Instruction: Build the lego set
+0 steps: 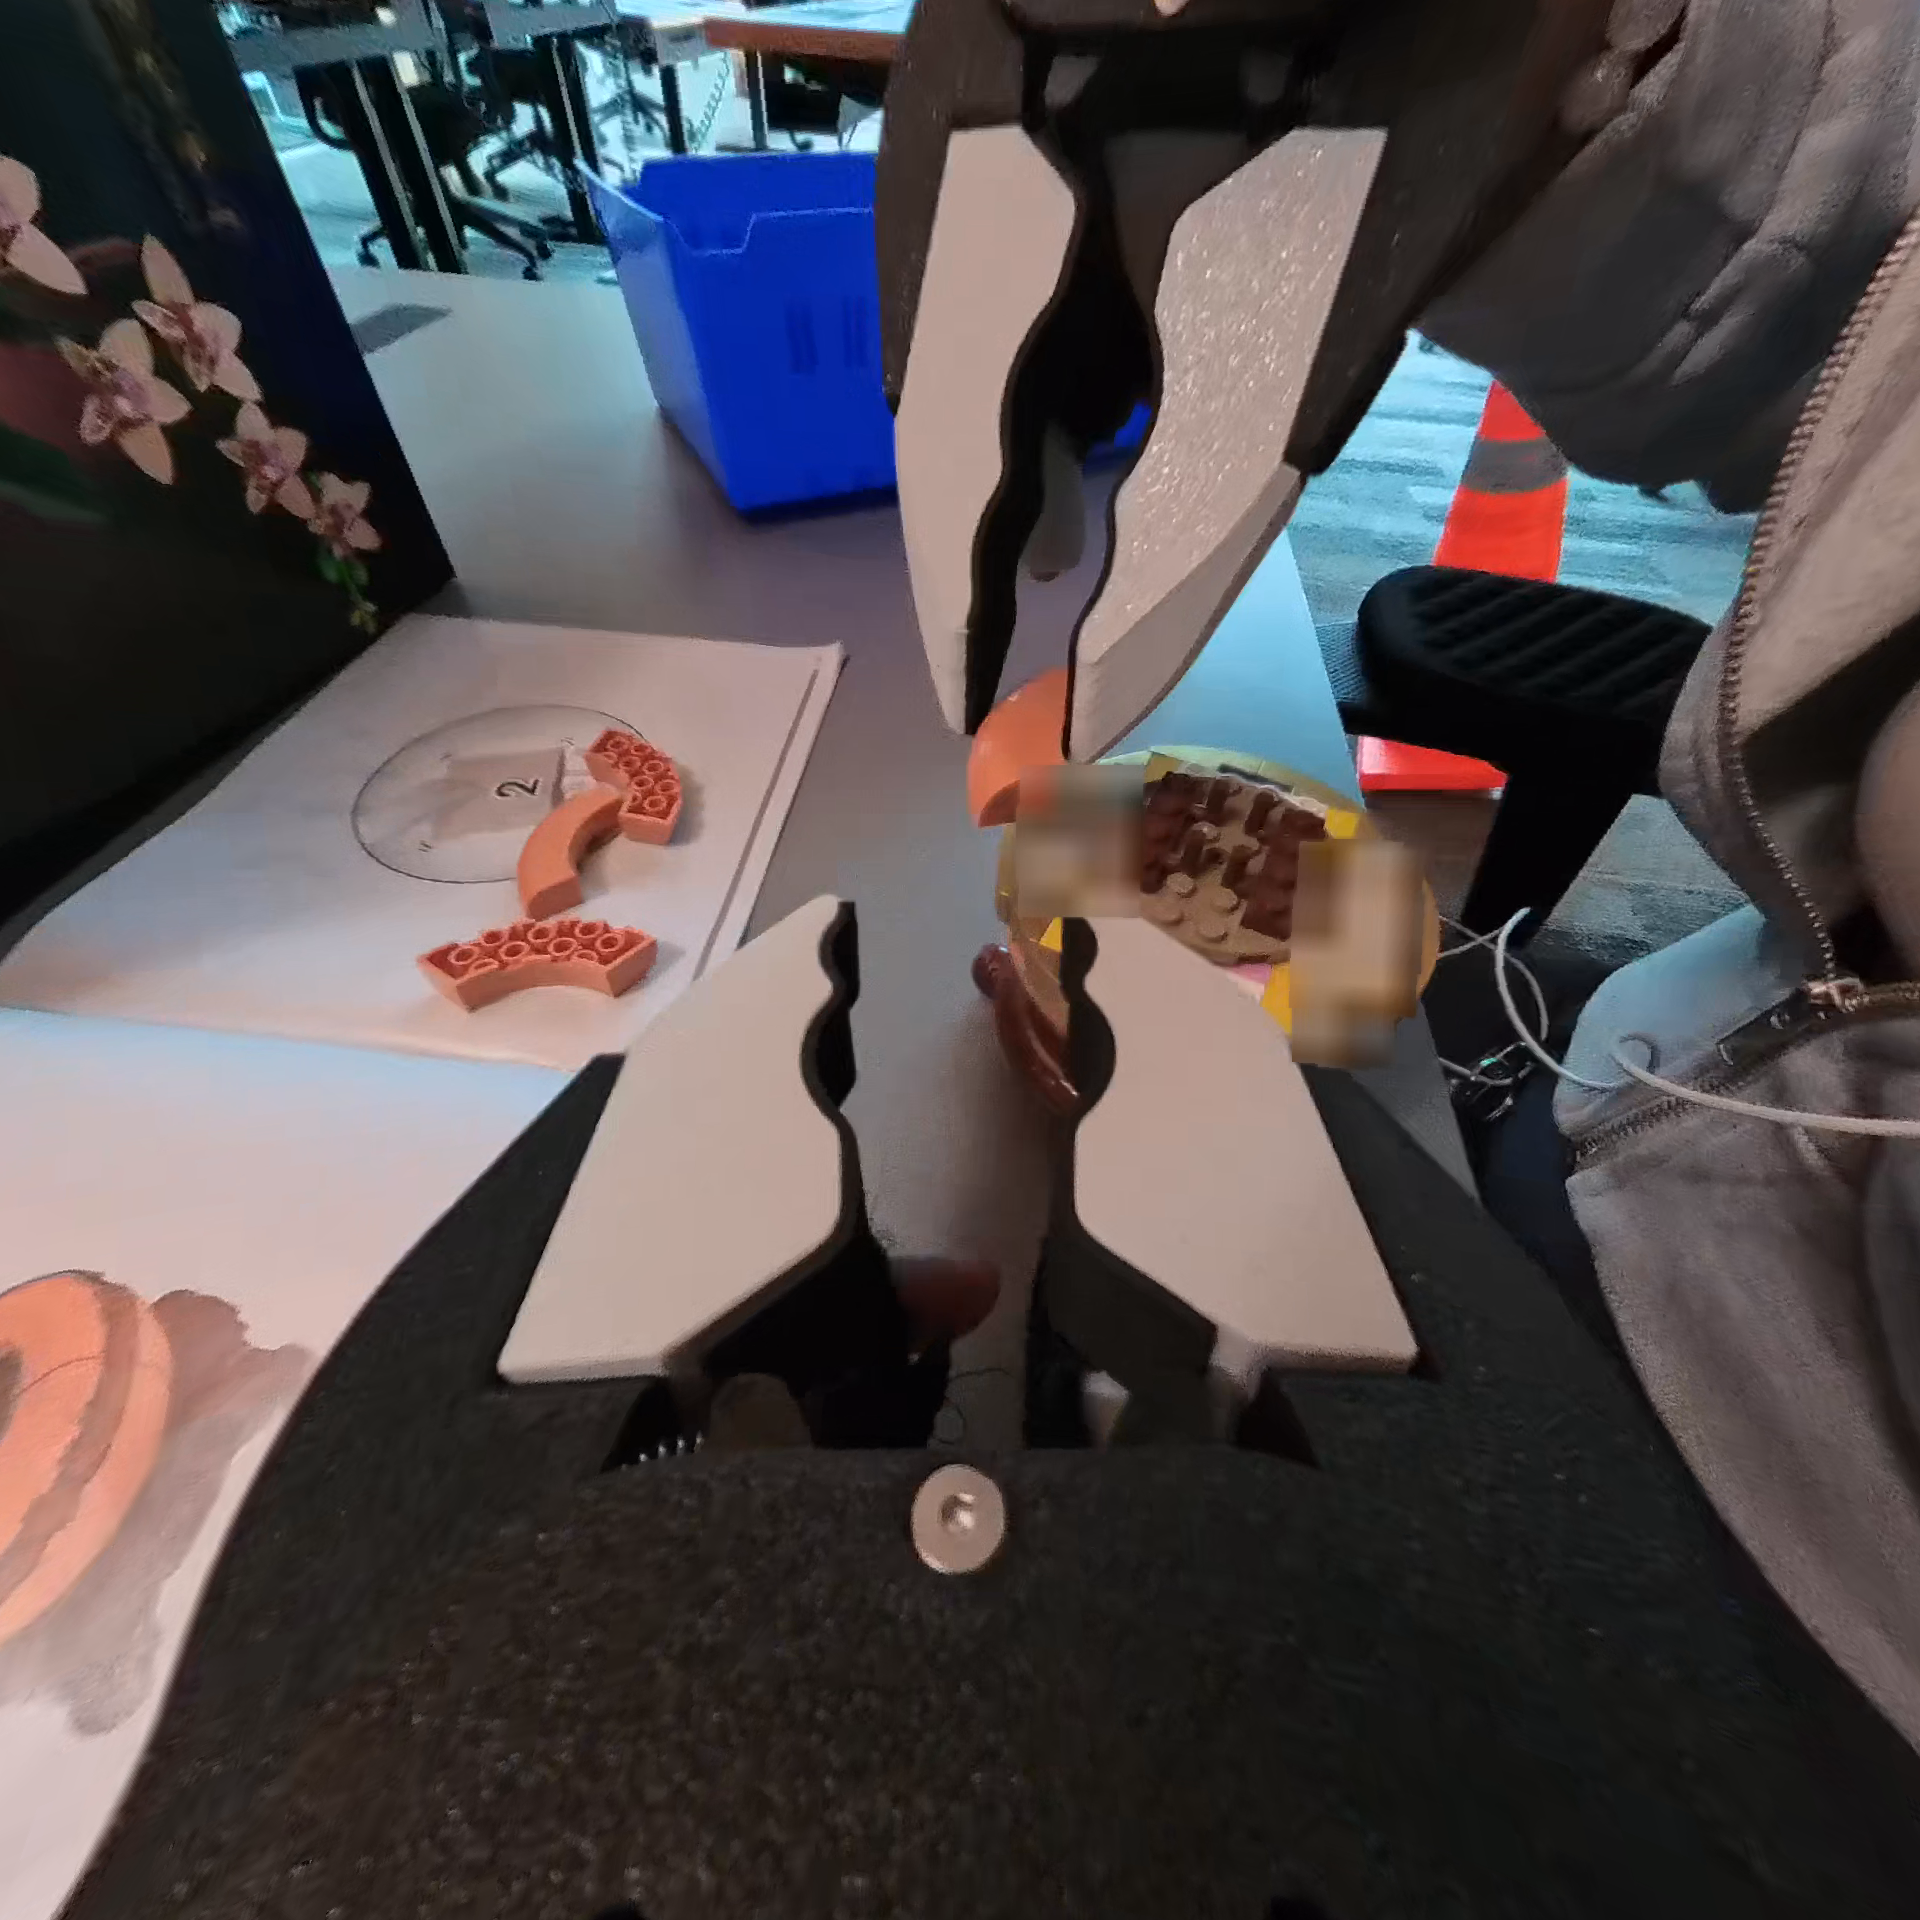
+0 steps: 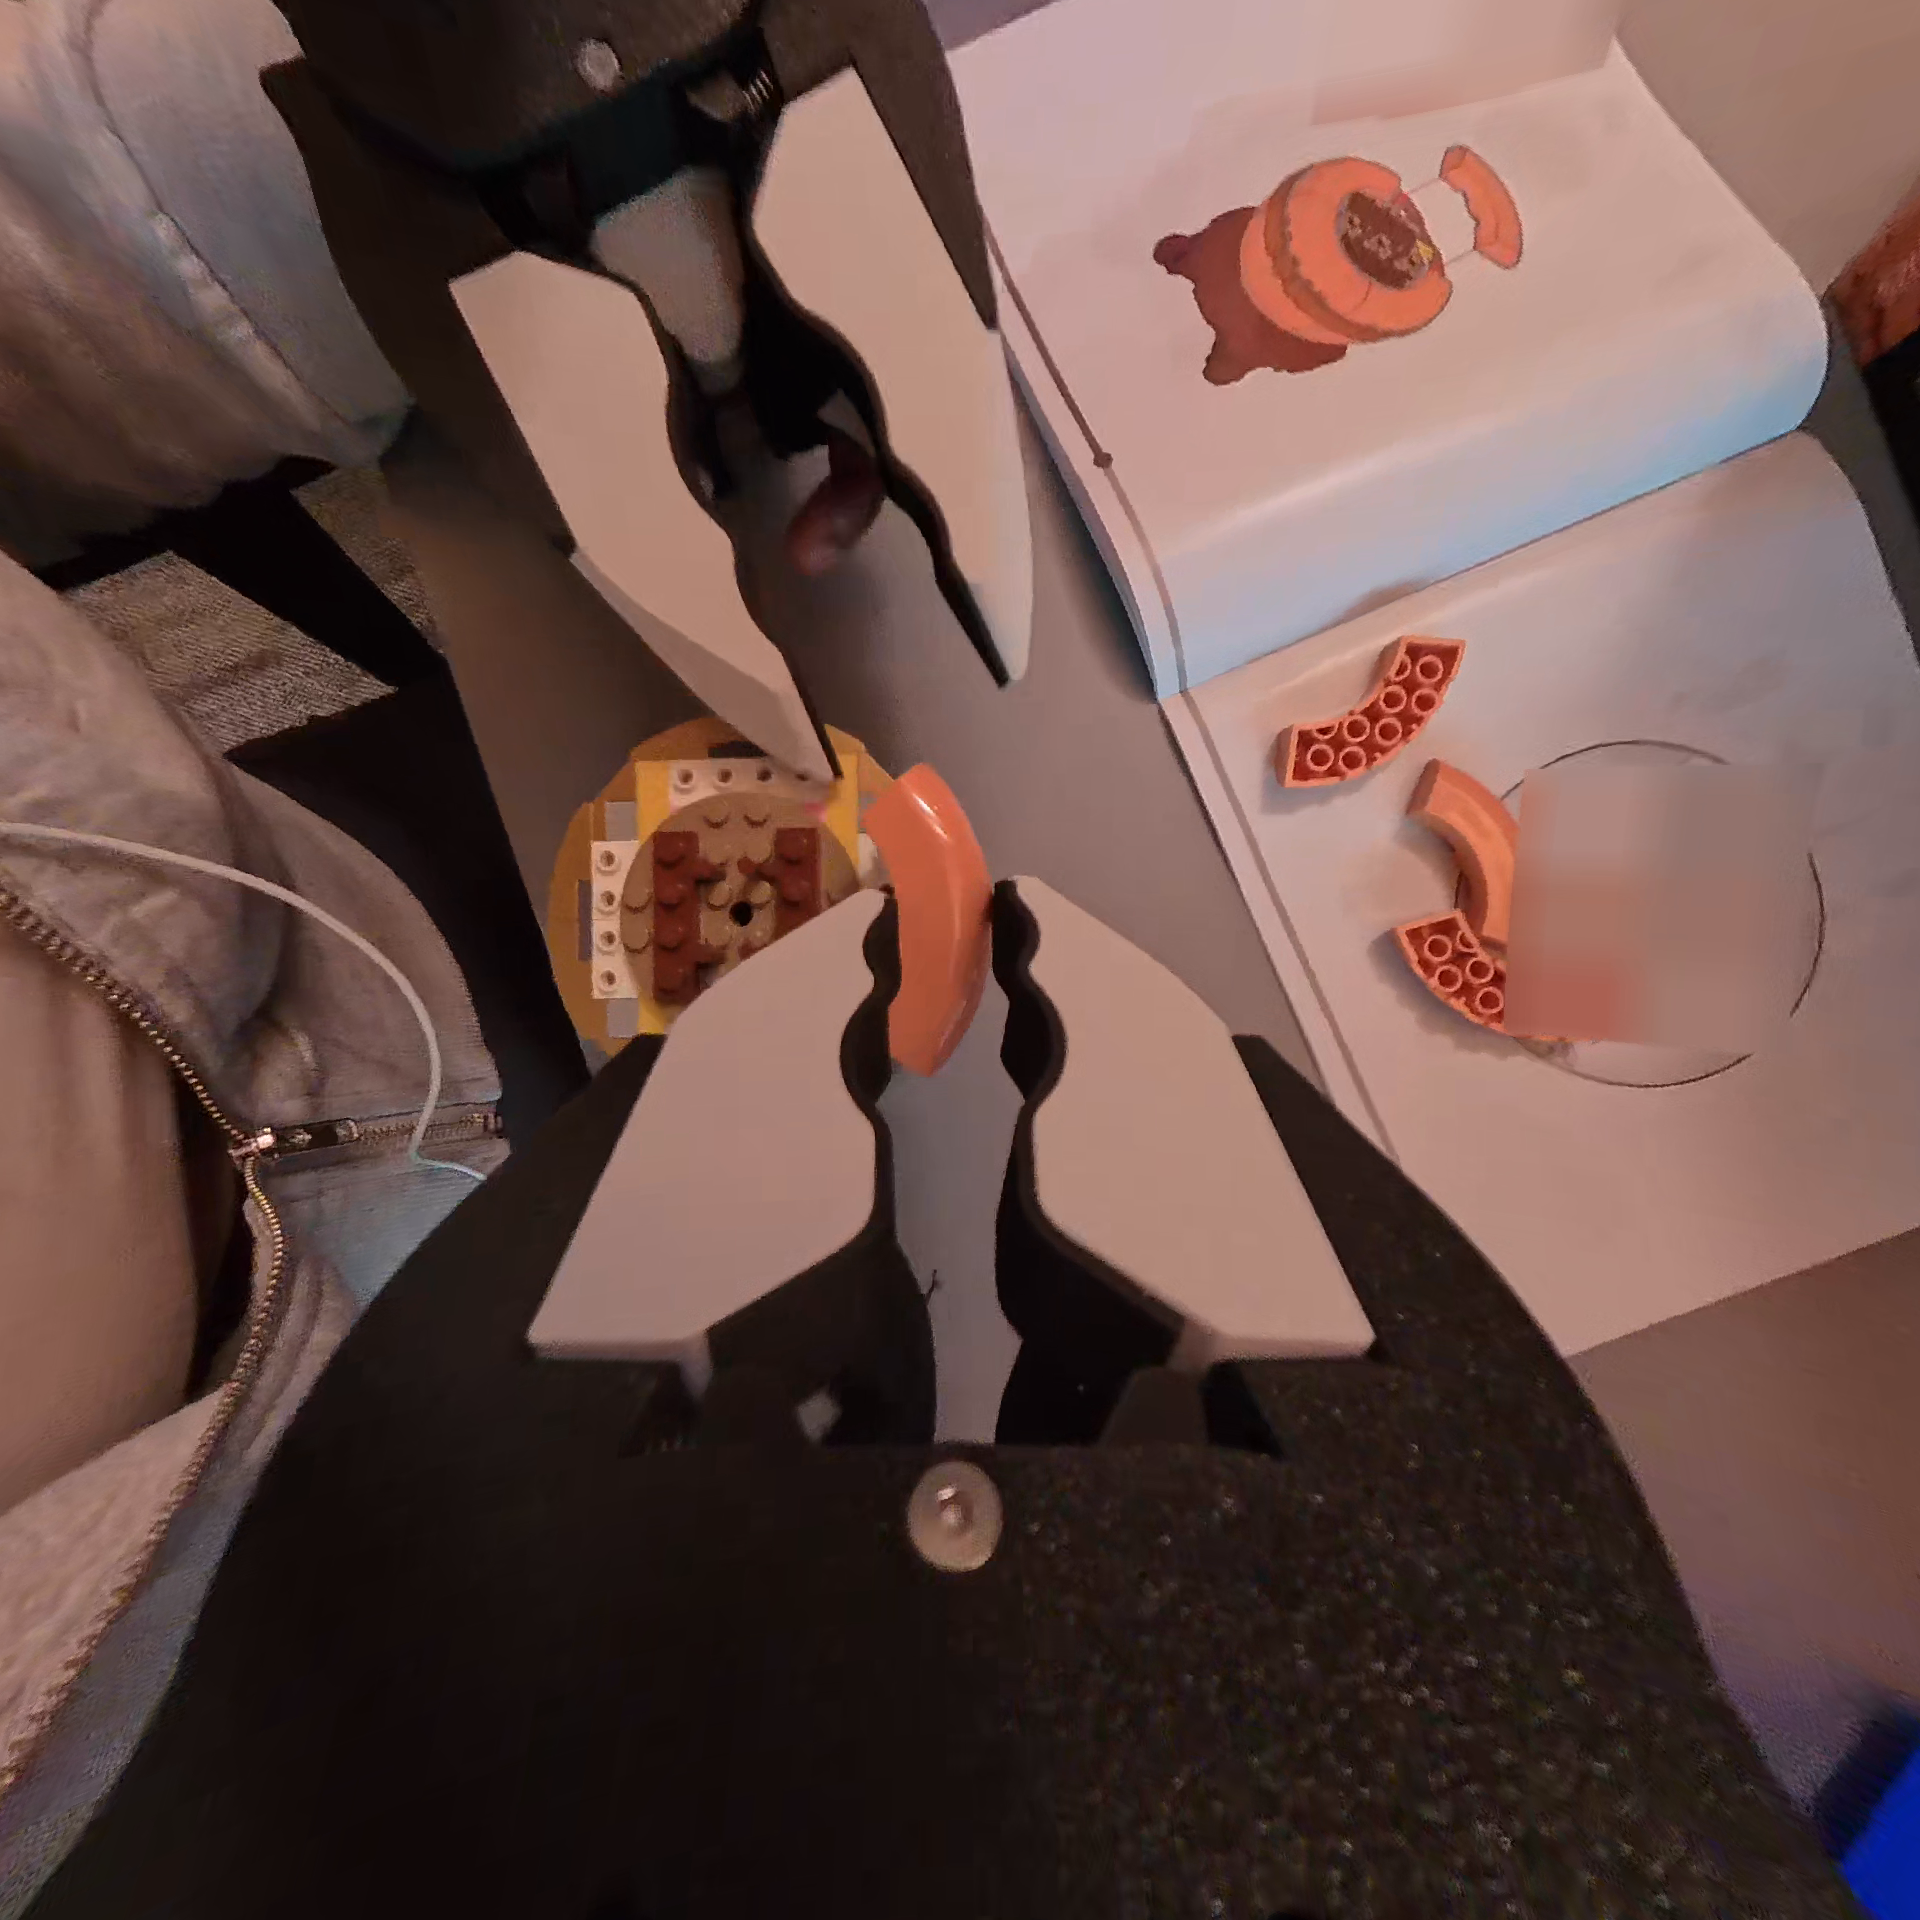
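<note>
Grey table (image 1: 582, 499): booklet (image 2: 1558, 436), loose curved bricks (image 2: 1371, 717).

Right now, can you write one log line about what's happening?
right gripper: shut on curved orange lego piece | left gripper: open, beside round brown-and-yellow lego base | three curved orange pieces wait on booklet

My two black grainy grippers, pale grey wavy-edged fingers (image 1: 717, 1122), silver pivot screw (image 1: 957, 1518), grey zip hoodie (image 1: 1766, 1195).

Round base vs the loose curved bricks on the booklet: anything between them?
Right wrist view: between the round base and the loose curved bricks are the curved orange brick in the right gripper, then bare grey table.
</note>
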`<act>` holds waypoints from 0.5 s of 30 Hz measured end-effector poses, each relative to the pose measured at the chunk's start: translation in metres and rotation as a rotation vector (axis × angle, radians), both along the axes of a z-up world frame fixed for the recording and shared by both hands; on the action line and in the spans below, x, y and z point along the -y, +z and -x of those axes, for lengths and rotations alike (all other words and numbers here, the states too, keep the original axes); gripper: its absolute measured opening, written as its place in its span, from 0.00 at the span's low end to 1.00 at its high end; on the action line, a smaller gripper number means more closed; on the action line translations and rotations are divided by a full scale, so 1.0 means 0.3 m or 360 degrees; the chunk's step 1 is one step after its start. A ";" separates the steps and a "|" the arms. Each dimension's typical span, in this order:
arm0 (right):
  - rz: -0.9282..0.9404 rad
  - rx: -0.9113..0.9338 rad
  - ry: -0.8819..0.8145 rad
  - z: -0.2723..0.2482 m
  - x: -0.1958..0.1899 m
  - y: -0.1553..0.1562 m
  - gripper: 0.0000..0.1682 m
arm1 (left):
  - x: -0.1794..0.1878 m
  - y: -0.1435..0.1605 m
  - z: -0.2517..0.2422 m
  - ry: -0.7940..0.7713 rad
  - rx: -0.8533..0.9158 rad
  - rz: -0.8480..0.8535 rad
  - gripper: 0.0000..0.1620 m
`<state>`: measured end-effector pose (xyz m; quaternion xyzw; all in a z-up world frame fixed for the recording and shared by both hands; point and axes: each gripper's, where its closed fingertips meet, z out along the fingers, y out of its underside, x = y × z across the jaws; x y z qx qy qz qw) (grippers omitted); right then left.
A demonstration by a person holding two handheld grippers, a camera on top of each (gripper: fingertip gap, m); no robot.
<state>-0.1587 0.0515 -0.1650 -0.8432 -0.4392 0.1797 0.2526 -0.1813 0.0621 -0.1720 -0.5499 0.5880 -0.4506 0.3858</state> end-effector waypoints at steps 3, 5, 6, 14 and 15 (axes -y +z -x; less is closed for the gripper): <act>0.0030 -0.0035 -0.0037 0.006 0.017 -0.005 0.10 | 0.010 0.031 0.011 -0.0028 0.0089 0.0040 0.19; 0.0020 -0.0053 -0.0071 0.006 0.018 -0.004 0.10 | 0.013 0.036 0.011 -0.0035 0.0109 0.0063 0.19; 0.0023 -0.0074 -0.0087 0.007 0.020 -0.002 0.10 | 0.017 0.038 0.010 -0.0045 0.0115 0.0073 0.18; 0.0000 -0.0161 -0.0164 -0.002 0.017 0.010 0.10 | 0.030 0.052 0.010 -0.0084 0.0177 0.0133 0.18; -0.0006 -0.0186 -0.0173 -0.002 0.013 0.014 0.10 | 0.024 0.050 0.012 -0.0073 0.0184 0.0140 0.18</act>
